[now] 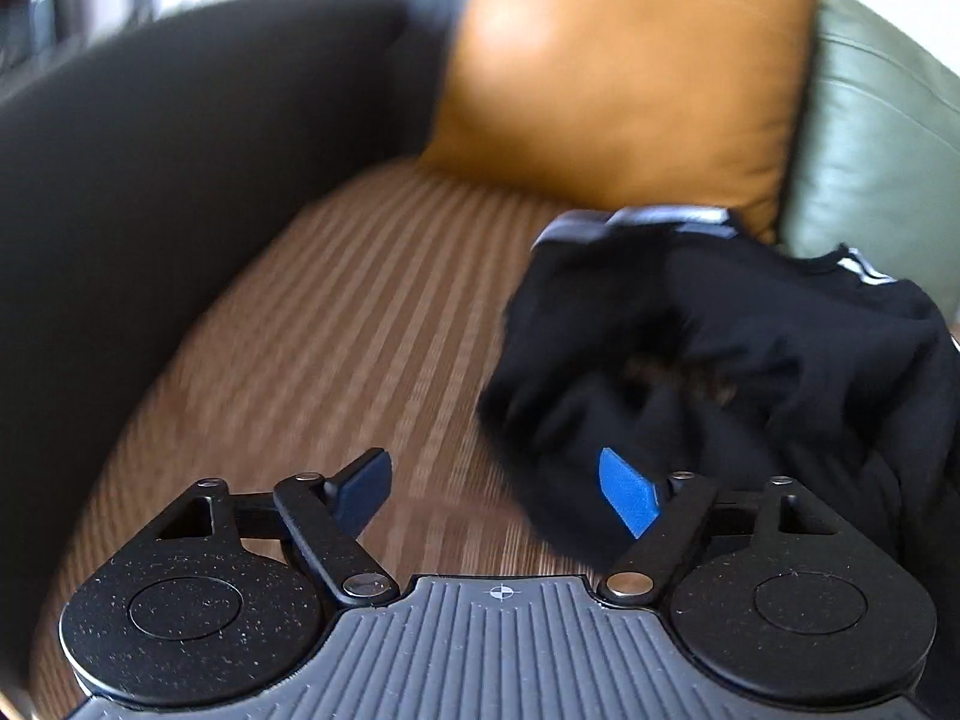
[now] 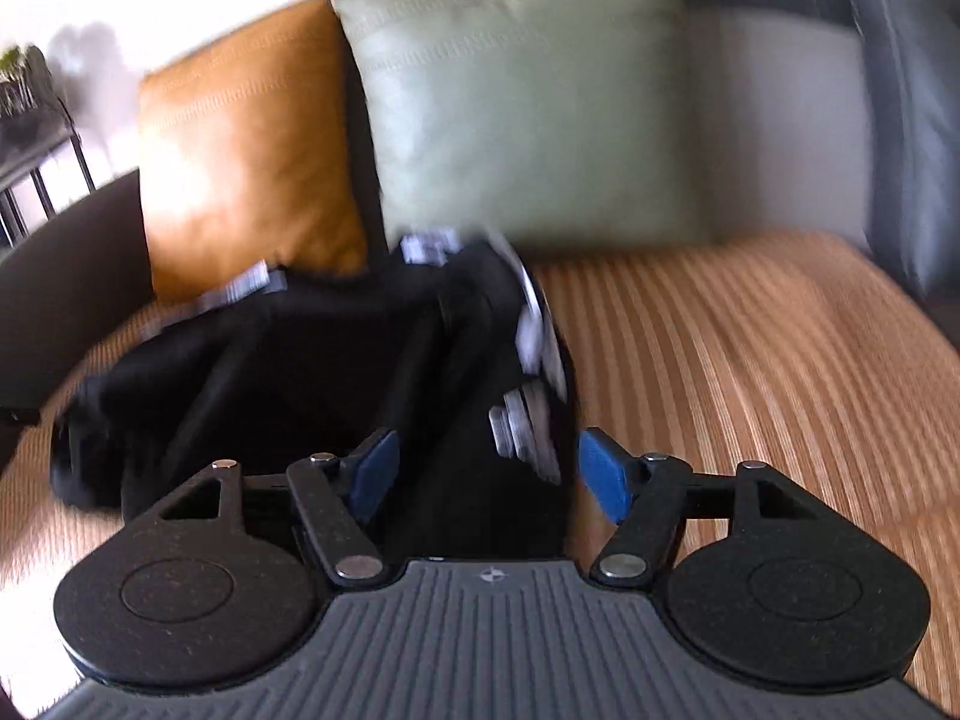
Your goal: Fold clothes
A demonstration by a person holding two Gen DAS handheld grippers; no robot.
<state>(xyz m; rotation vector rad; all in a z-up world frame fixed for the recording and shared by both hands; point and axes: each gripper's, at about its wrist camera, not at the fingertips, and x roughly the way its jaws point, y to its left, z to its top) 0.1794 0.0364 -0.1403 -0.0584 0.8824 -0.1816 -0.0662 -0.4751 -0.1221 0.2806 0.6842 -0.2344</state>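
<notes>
the black garment (image 2: 312, 360) lies crumpled on the striped sofa seat (image 2: 750, 348) against the orange cushion (image 2: 240, 156), no containers in sight, and with the left gripper (image 1: 498, 492) and right gripper (image 2: 489, 474) both wide open holding nothing, a blind pinch could catch several bunched layers
</notes>
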